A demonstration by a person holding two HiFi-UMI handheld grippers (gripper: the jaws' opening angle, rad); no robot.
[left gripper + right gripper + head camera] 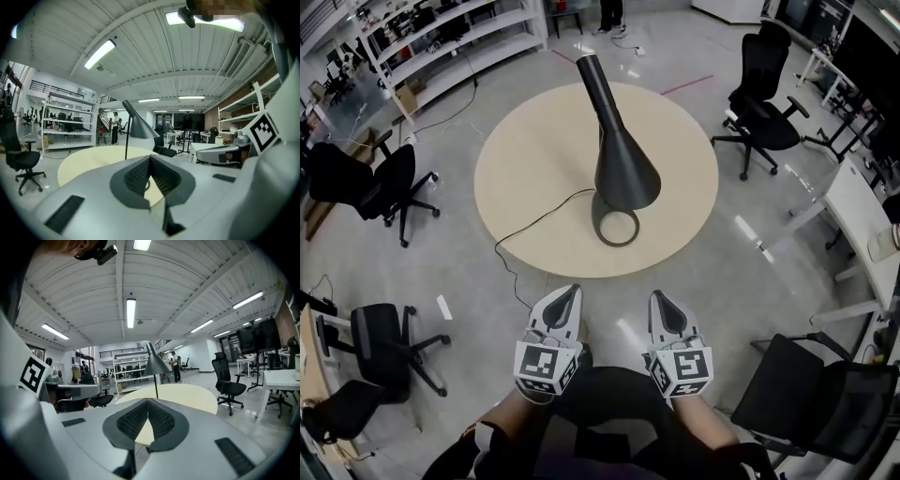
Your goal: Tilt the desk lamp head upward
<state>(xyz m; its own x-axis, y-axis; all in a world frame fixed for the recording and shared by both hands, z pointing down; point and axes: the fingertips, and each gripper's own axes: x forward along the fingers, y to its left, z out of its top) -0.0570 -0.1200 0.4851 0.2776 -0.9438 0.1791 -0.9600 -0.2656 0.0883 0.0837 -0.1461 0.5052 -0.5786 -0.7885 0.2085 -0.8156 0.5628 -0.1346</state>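
A black desk lamp stands on a round beige table (534, 159). Its cone head (627, 174) points down over a ring base (616, 227), and its cable (534, 225) runs off the table's left edge. Both grippers hang side by side well short of the table's near edge, close to the person's body. The left gripper (569, 291) and the right gripper (660, 296) are shut with nothing in them. In the left gripper view the lamp head (140, 127) shows beyond the closed left gripper (150, 157). In the right gripper view the lamp head (155, 364) stands past the closed right gripper (148, 400).
Black office chairs stand around the table: one at the left (380, 187), one at the lower left (389, 347), one at the upper right (764, 117), one at the lower right (806, 394). White shelving (450, 42) lines the back left. White desks (862, 220) stand at the right.
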